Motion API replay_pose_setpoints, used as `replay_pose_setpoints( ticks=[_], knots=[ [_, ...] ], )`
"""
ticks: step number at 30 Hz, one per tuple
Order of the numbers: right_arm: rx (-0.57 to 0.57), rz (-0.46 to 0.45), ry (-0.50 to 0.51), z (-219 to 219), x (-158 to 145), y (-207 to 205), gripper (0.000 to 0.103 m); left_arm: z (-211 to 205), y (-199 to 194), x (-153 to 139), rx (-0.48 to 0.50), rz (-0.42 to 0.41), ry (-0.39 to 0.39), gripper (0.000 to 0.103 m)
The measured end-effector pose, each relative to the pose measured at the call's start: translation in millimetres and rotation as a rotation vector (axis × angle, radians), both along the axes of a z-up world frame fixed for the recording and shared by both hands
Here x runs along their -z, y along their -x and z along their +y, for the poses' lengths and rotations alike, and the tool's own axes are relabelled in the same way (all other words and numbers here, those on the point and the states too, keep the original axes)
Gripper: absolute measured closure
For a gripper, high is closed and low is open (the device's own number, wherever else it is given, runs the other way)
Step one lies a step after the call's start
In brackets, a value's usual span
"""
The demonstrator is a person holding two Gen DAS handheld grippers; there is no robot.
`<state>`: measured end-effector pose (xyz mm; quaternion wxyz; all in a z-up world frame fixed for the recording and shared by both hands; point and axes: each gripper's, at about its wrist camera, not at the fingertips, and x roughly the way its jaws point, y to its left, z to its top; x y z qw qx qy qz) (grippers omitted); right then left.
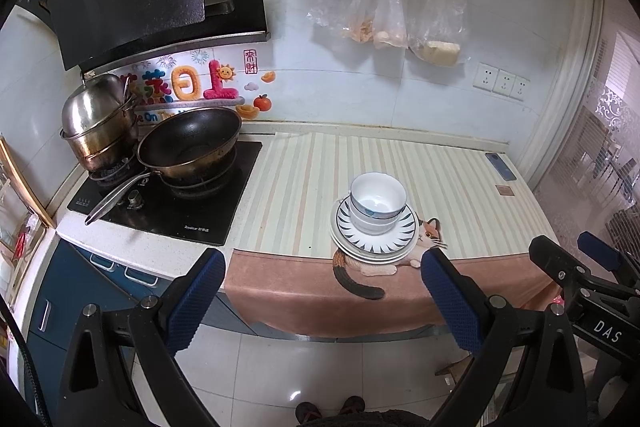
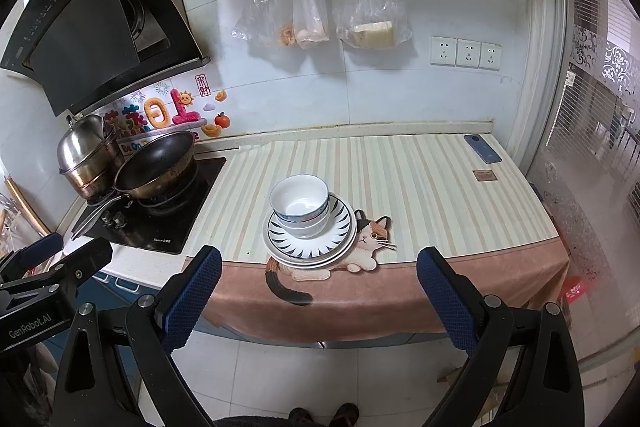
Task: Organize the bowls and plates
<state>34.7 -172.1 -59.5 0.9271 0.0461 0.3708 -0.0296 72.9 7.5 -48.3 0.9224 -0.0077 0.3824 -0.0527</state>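
Two white bowls (image 1: 378, 201) are nested on a stack of plates (image 1: 374, 249) near the front edge of the striped counter cloth (image 1: 304, 179). The top plate has a dark ray pattern. The same bowls (image 2: 300, 205) and plates (image 2: 310, 251) show in the right wrist view. My left gripper (image 1: 324, 267) is open and empty, held back from the counter in front of the stack. My right gripper (image 2: 318, 263) is open and empty too, also short of the counter edge. Each gripper shows at the edge of the other's view.
A hob (image 1: 168, 203) with a black wok (image 1: 190, 143) and steel pots (image 1: 98, 123) stands at the left. A phone (image 2: 482, 149) and a small card (image 2: 485, 175) lie at the back right. Plastic bags (image 2: 320, 7) hang on the wall. A sliding door (image 2: 592, 147) is at the right.
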Motion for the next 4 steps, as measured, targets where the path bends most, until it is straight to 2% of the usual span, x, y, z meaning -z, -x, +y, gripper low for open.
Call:
replay_pose_setpoints(
  ticks=[4],
  knots=[
    [-0.001,-0.001,0.001,0.6,0.4,0.1,0.003,1.0,0.0,1.7,0.002,0.000,0.001,0.003]
  ],
)
